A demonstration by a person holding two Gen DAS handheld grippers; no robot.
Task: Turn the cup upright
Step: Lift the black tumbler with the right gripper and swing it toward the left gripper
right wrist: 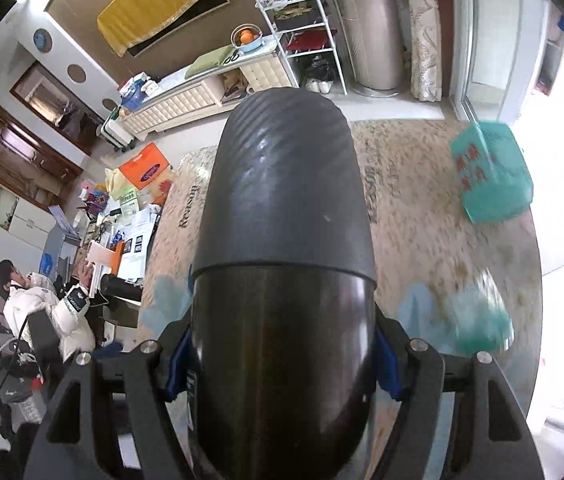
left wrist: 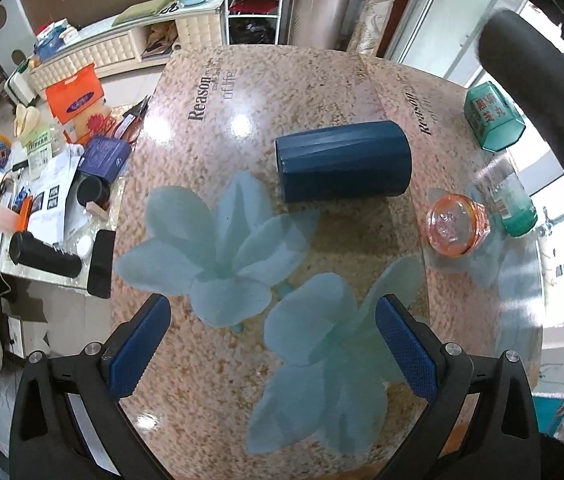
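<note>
A dark blue ribbed cup (left wrist: 343, 162) lies on its side on the flower-print table (left wrist: 242, 92), its base facing left. My left gripper (left wrist: 274, 350) is open and empty, hovering above the table on the near side of the cup. My right gripper (right wrist: 282, 354) is shut on a black flask (right wrist: 285, 280) with a ribbed grey cap, which fills the right wrist view and hides the blue cup. The flask's cap also shows in the left wrist view (left wrist: 541, 92), at the upper right above the table.
A green hexagonal tin (left wrist: 491, 116) (right wrist: 493, 172), an orange-lidded clear jar (left wrist: 455, 224) and a green-labelled bottle (left wrist: 513, 204) stand at the table's right side. A cluttered desk (left wrist: 42, 184) with a black flask lies left of the table. A person sits there (right wrist: 42, 304).
</note>
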